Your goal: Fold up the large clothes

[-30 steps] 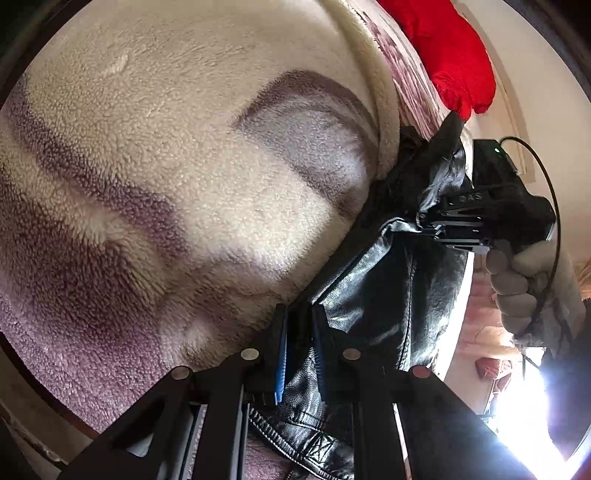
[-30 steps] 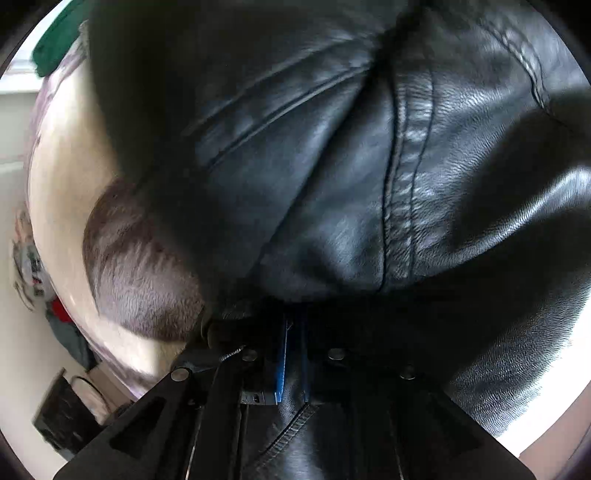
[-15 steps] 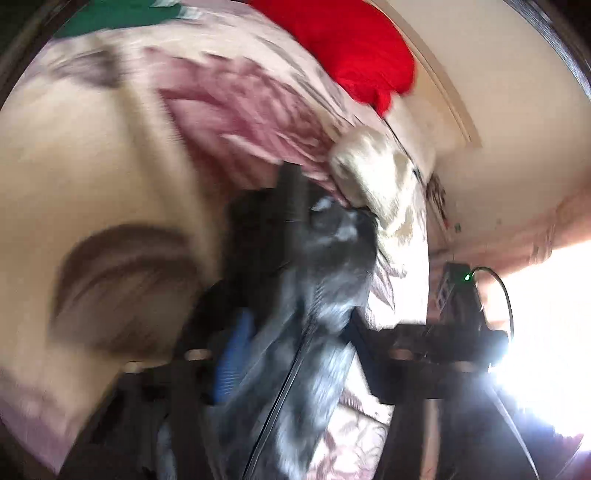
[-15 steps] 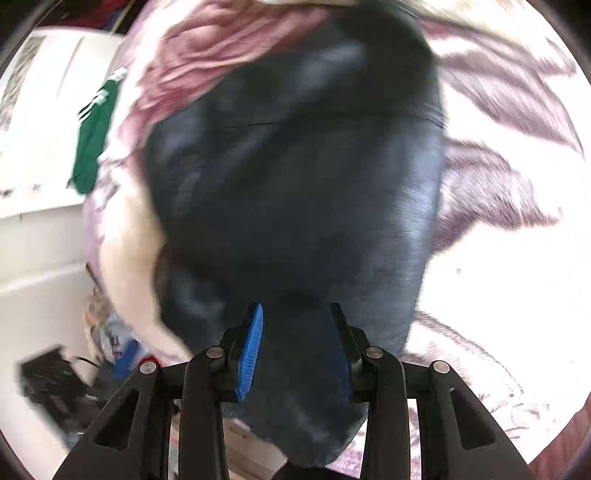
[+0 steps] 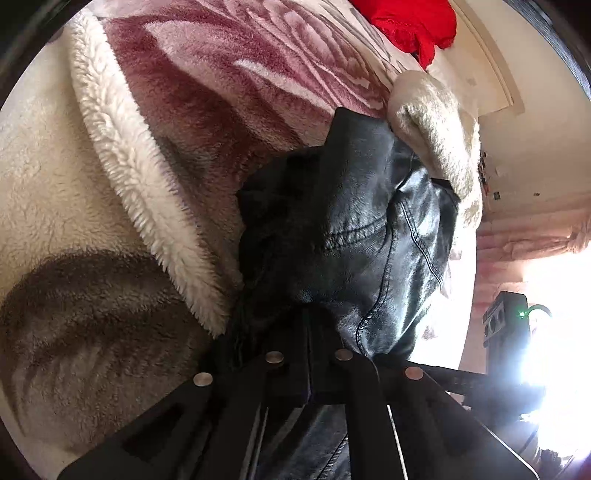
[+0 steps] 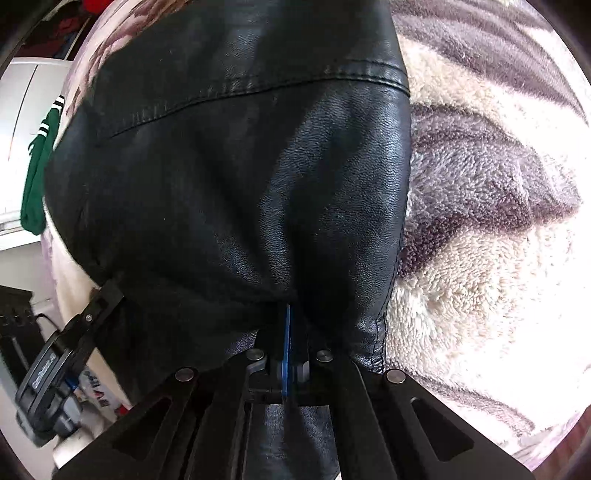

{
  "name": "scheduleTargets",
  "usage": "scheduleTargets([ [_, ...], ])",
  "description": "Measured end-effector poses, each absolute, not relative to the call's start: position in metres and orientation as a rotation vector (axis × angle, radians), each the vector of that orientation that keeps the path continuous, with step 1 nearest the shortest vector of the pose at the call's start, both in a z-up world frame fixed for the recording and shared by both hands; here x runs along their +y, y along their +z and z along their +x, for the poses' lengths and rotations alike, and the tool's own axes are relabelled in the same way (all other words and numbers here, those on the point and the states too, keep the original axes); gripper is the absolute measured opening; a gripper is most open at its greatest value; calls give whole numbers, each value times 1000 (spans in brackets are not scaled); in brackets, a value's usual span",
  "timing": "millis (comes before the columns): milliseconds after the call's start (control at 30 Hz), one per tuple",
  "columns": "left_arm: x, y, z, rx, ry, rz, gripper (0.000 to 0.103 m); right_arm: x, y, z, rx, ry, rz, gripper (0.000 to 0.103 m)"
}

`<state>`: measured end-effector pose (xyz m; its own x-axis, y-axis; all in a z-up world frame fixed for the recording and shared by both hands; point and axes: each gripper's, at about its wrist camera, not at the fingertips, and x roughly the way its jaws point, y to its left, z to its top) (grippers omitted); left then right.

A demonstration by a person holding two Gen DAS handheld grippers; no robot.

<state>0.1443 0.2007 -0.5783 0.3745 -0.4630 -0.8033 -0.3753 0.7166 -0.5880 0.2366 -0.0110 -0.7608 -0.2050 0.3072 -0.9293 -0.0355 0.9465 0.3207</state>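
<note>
A black leather jacket [image 5: 354, 229] lies bunched on a fluffy cream and purple blanket [image 5: 66, 206]. My left gripper [image 5: 306, 332] is shut on a fold of the jacket's edge, and the leather hides its fingertips. In the right wrist view the jacket [image 6: 229, 177] fills most of the frame, stretched flat with a stitched seam across it. My right gripper [image 6: 291, 325] is shut on the jacket's hem, with a blue pad showing between the pinched leather. The left gripper's body [image 6: 62, 354] shows at the lower left of the right wrist view.
A red garment [image 5: 410, 26] lies at the far end of the bed near the wall. A green garment [image 6: 37, 166] hangs at the left by a white cupboard. The blanket [image 6: 491, 229] spreads right of the jacket. Bright window light glares at the lower right of the left wrist view.
Both grippers swung the jacket through a fast, blurred move. The right jaws were open half a second ago and are now shut on the hem. The jacket now lies spread flatter.
</note>
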Motion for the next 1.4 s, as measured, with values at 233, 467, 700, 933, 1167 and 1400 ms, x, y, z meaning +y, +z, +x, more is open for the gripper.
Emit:
scheduleTargets([
  [233,173,-524,115,1160,-86,-813,12,-59,-702,217,1767,493,333,9],
  [467,161,-537,25,1308,25,-805,12,-56,-733,113,1943,557,284,9],
  [700,173,-568,-58,1428,158,-947,20,-65,-760,44,2060,528,316,20],
  [933,159,-584,-40,1430,177,-906,28,-68,-796,41,2076,515,264,15],
  [1167,118,-527,33,1275,-39,-806,28,-117,-732,105,1908,606,512,69],
  [1400,102,-568,104,1199,-79,-893,13,-162,-765,246,1624,684,606,83],
])
